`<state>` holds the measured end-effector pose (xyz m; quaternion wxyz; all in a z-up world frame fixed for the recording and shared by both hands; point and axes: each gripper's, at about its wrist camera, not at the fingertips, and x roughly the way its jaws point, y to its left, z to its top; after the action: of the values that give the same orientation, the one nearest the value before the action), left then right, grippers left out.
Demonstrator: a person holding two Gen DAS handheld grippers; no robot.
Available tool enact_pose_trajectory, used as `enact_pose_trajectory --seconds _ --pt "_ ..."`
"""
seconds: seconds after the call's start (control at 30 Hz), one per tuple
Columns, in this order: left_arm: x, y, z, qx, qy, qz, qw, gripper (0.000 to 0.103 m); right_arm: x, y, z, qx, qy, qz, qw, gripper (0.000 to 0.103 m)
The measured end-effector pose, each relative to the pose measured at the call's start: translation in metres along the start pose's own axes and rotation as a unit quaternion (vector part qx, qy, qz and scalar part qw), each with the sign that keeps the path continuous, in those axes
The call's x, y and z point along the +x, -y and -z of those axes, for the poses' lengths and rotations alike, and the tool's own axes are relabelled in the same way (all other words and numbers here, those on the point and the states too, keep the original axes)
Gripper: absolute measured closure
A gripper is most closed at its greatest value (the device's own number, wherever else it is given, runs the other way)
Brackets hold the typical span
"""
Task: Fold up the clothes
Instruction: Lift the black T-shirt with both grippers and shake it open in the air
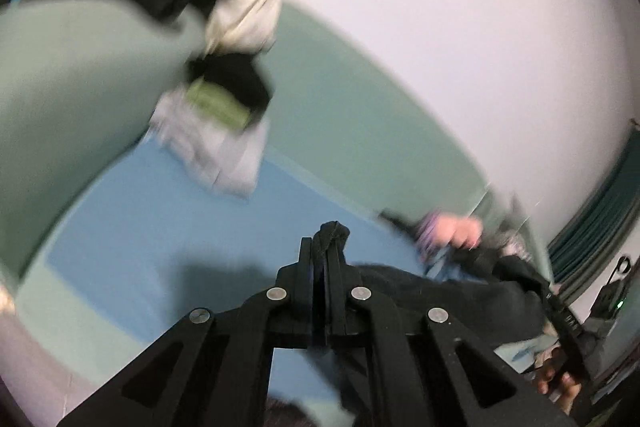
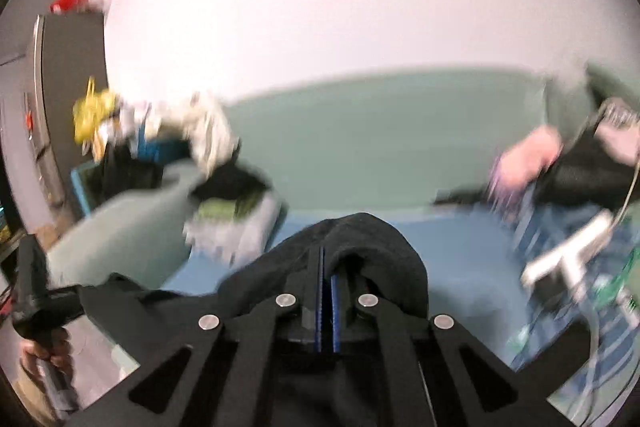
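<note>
My left gripper (image 1: 325, 247) is shut on a bunched edge of a black garment (image 1: 460, 303), which hangs off to the right below it. My right gripper (image 2: 328, 259) is shut on the same black garment (image 2: 360, 239), whose cloth drapes over the fingertips and spreads left toward the other gripper (image 2: 36, 291). Both hold the cloth up above a blue mat (image 1: 160, 227) on a green sofa (image 2: 380, 131). The frames are blurred by motion.
A heap of mixed clothes (image 1: 224, 11) lies on the sofa's left arm, with a smaller folded stack (image 1: 216, 131) below it. More clothes, pink and black (image 2: 560, 163), lie at the sofa's right end. A white wall is behind. A dark cabinet (image 2: 68, 75) stands far left.
</note>
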<state>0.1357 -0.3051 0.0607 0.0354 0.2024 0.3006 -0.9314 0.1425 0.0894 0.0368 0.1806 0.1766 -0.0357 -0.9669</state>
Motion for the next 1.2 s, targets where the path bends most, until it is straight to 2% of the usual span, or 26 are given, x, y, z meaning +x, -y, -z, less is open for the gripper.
enact_pose_trajectory --seconds 0.07,0.17,0.27,0.37,0.43,0.47,0.53,0.63,0.7,0.77,0.83,0.87,0.93,1.03,1.17,1.2 --pt "-0.009 0.01 -0.024 0.006 0.027 0.017 0.9995 0.1 -0.007 -0.004 -0.033 -0.012 0.039 0.014 0.999 0.101" --pt "-0.023 0.05 -0.081 0.035 0.086 0.023 0.9954 0.1 -0.017 -0.018 -0.088 -0.036 0.101 0.03 0.994 0.101" --pt "-0.051 0.09 -0.134 0.071 0.166 0.027 0.9832 0.1 -0.04 -0.036 -0.152 -0.064 0.184 0.044 0.98 0.101" --pt "-0.073 0.117 -0.168 0.093 0.214 0.032 0.9719 0.099 -0.065 -0.042 -0.195 -0.071 0.246 0.036 0.966 0.101" --pt "-0.072 0.122 -0.177 0.097 0.214 0.025 0.9717 0.1 -0.068 -0.042 -0.204 -0.08 0.258 0.039 0.962 0.101" --pt "-0.064 0.118 -0.171 0.104 0.205 0.016 0.9732 0.1 -0.064 -0.041 -0.202 -0.082 0.254 0.04 0.963 0.101" --pt "-0.043 0.107 -0.152 0.122 0.181 -0.003 0.9759 0.1 -0.048 -0.035 -0.173 -0.081 0.224 0.041 0.97 0.101" --pt "0.001 0.055 -0.09 0.124 0.102 -0.036 0.9864 0.1 -0.02 -0.022 -0.112 -0.073 0.156 0.035 0.984 0.1" --pt "0.028 0.001 -0.036 0.094 0.035 -0.058 0.9933 0.1 0.0 -0.01 -0.047 -0.055 0.074 0.01 0.996 0.1" --pt "0.049 -0.057 0.021 0.043 -0.03 -0.078 0.9955 0.1 0.013 -0.002 0.028 -0.027 -0.022 -0.019 0.999 0.1" --pt "0.061 -0.111 0.074 -0.023 -0.09 -0.099 0.9907 0.1 0.027 0.001 0.109 -0.002 -0.134 -0.046 0.99 0.1" --pt "0.061 -0.129 0.096 -0.043 -0.11 -0.112 0.9867 0.1 0.029 0.002 0.132 0.007 -0.164 -0.055 0.985 0.1" --pt "0.058 -0.158 0.134 -0.073 -0.141 -0.139 0.9774 0.1 0.027 0.002 0.149 0.02 -0.185 -0.065 0.98 0.101" --pt "0.045 -0.181 0.16 -0.111 -0.147 -0.14 0.9728 0.1 0.024 0.002 0.173 0.038 -0.216 -0.08 0.972 0.101" --pt "0.011 -0.18 0.154 -0.151 -0.101 -0.092 0.979 0.1 0.02 0.002 0.206 0.063 -0.257 -0.1 0.959 0.101" --pt "0.001 -0.177 0.146 -0.155 -0.079 -0.072 0.9821 0.1 0.013 0.002 0.2 0.065 -0.249 -0.108 0.96 0.101"
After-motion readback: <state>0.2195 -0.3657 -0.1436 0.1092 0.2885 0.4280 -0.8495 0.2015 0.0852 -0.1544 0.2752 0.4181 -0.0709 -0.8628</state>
